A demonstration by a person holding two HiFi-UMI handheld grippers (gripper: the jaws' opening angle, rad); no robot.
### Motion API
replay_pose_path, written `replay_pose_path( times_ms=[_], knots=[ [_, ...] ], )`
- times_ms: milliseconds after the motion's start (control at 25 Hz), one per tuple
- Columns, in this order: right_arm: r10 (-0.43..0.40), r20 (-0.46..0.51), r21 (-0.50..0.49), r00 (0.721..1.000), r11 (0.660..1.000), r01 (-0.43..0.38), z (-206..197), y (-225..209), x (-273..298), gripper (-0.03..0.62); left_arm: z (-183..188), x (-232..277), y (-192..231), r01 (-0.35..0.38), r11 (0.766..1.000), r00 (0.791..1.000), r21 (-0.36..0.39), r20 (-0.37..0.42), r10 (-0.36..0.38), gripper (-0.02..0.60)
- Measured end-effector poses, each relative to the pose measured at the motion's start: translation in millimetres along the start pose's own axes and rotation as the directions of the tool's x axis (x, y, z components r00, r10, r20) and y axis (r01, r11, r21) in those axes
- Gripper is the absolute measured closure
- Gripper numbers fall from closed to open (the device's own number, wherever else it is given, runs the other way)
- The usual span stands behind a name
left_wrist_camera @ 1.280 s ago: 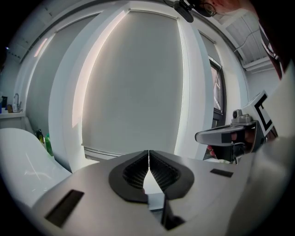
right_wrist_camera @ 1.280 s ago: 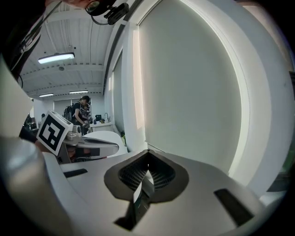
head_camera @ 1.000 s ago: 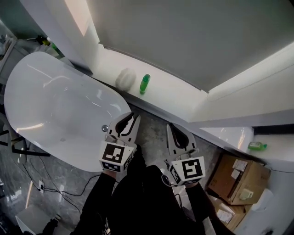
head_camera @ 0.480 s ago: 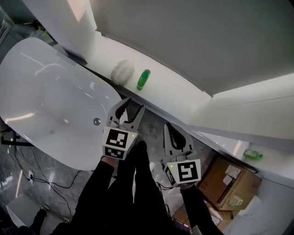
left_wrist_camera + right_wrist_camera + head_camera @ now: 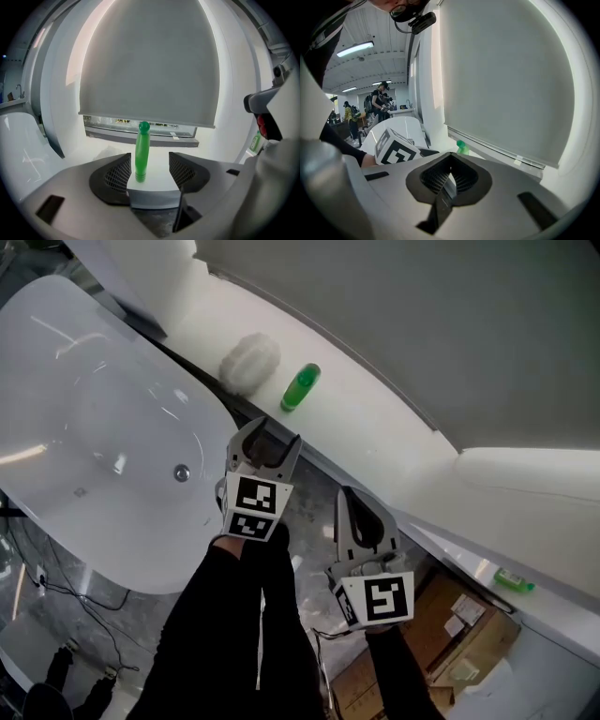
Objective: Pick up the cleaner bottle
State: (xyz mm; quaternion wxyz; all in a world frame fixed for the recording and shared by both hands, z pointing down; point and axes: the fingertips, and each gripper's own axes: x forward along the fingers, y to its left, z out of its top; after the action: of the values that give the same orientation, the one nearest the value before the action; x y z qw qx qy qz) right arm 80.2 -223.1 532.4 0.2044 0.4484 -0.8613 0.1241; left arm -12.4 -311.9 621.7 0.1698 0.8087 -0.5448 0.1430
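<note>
A green cleaner bottle (image 5: pixel 301 388) stands upright on the white ledge (image 5: pixel 375 432) beside the bathtub. My left gripper (image 5: pixel 265 434) hovers just short of the ledge's edge and points at the bottle, with a gap between them. Its jaws are opening, and nothing is between the pads. In the left gripper view the bottle (image 5: pixel 142 151) shows ahead between the two dark pads (image 5: pixel 117 174), untouched. My right gripper (image 5: pixel 352 501) hangs lower right over the floor, shut and empty. In the right gripper view (image 5: pixel 449 177) only the bottle's top (image 5: pixel 462 148) shows.
A white fluffy sponge (image 5: pixel 249 360) lies on the ledge left of the bottle. The white bathtub (image 5: pixel 56 371) fills the left side. A second green bottle (image 5: pixel 513 579) stands on a lower shelf at right, above cardboard boxes (image 5: pixel 450 657). People stand in the far room (image 5: pixel 377 105).
The left gripper's jaws have gone from nearly shut to wide open, and it has moved closer to the ledge and the bottle. The right gripper has sunk a little and stays shut.
</note>
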Motion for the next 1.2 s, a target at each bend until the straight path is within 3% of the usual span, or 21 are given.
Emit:
replay_pose_path(
  times_ms=[320,480,1200],
  knots=[
    [0.016,-0.037,0.025,0.999,1.000,-0.015,-30,-6,36,0.589,-36,54,23,-0.030,0.999,0.999,-0.030,-0.030,0.030,0.325],
    [0.018,-0.052,0.033,0.998,0.999,-0.016,-41,-13,50,0.589,-45,76,27,-0.026,1.000,0.999,-0.003,-0.045,0.025,0.316],
    [0.012,-0.073,0.051,0.997,0.999,-0.009,-66,-46,75,0.589,-58,145,29,-0.074,0.997,0.996,0.027,-0.050,0.075,0.313]
  ],
)
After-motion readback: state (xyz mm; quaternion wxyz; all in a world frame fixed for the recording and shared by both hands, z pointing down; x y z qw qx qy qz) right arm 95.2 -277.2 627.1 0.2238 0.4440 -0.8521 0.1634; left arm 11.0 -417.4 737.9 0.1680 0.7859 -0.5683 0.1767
